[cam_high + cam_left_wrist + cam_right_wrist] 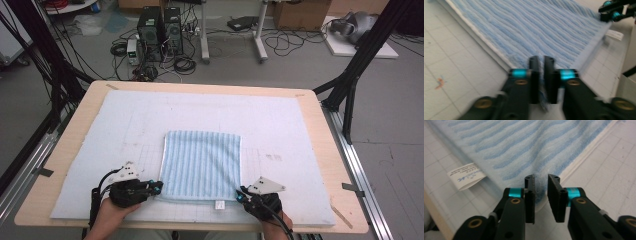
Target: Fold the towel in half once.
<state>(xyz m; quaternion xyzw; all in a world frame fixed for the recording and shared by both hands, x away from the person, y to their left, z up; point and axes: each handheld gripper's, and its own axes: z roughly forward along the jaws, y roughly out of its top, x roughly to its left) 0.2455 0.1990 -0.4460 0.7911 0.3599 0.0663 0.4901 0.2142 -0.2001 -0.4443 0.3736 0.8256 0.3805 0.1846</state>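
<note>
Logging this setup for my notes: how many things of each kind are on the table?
Towel: 1
Label: 1
Mat: 1
Claws: 2, left claw and right claw
Total: 5

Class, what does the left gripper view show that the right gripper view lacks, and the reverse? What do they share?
Left gripper view: the left gripper shut on a corner of the blue striped towel, the right gripper farther off, an orange mark on the gridded mat. Right gripper view: that gripper's jaws apart around a towel corner. Shared: towel, its label, mat.
</note>
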